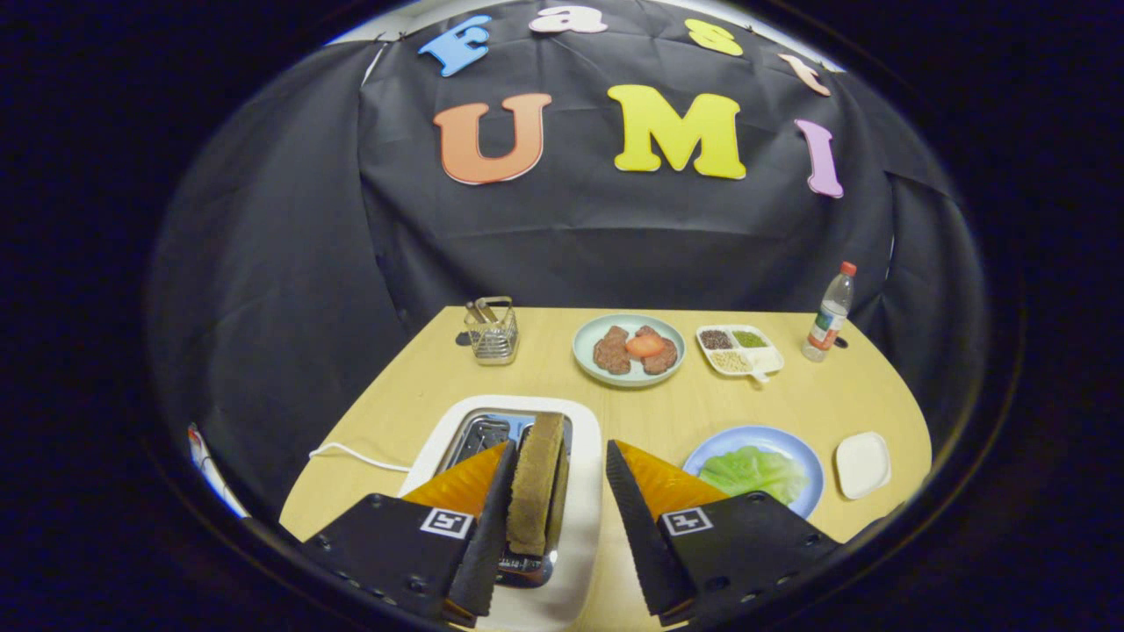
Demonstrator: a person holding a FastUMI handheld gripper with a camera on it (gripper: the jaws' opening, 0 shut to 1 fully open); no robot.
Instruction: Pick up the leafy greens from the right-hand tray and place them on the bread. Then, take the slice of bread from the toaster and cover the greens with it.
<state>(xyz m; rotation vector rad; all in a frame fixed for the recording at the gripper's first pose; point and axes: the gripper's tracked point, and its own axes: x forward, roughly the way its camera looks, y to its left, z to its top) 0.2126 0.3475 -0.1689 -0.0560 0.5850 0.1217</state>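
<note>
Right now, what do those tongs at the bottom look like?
The tongs have two wedge-shaped fingers with ridged, saw-like inner faces. Each sits on a flat black block with small screw holes. A square black-and-white marker is stuck on each block. They stand open either side of the bread slice in the toaster.

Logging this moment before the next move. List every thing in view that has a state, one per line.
tongs: open, fingers either side of the bread slice, not pressing it
bread slice: upright in the toaster slot
toaster: second slot empty
leafy greens: lying on the blue plate
blue plate: holds only the greens
water bottle: upright, capped
utensil holder: upright
</note>
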